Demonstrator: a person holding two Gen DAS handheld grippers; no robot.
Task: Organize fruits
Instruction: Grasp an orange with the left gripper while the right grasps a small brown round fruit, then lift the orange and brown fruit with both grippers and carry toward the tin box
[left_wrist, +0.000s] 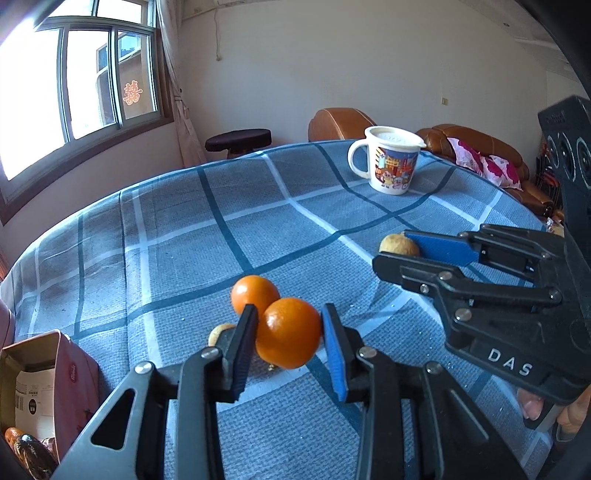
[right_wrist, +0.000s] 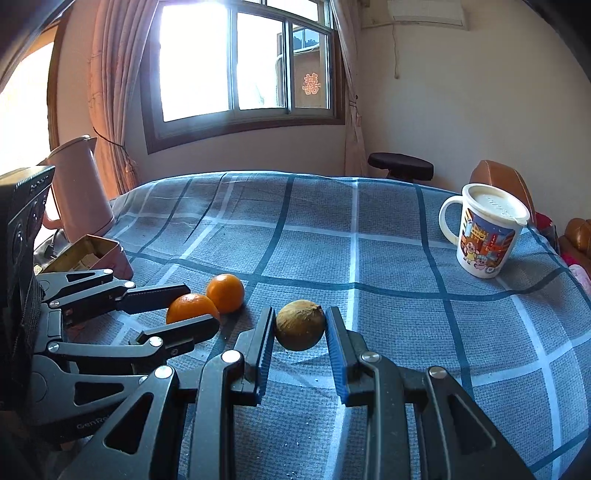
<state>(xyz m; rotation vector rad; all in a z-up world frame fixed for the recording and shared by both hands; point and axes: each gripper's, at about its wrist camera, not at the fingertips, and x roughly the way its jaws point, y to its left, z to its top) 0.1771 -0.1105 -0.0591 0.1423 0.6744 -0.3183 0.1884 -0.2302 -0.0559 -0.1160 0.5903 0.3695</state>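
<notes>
Gripping one fruit apiece, both hand-held tools worked near the front edge of a table (right_wrist: 369, 229) covered in blue checked cloth. The left gripper (left_wrist: 290, 334) pinched the nearer orange (left_wrist: 288, 333) across its middle; a second orange (left_wrist: 254, 293) sat touching it just behind. The right gripper (right_wrist: 300, 328) was clamped on a round brown fruit (right_wrist: 300, 325), its pads pressing both sides. In the left view a small pale fruit (left_wrist: 220, 331) peeked out beside the left jaw, mostly hidden.

Counted: two oranges, one brown fruit, one partly hidden pale fruit, one lidded cartoon mug (right_wrist: 484, 236) near the far right edge.

The oranges looked light, smooth and slightly yielding, likely to roll or slip, so a hold across the widest part seemed safest. The brown fruit appeared firmer and rough-skinned, probably easier to keep hold of.
</notes>
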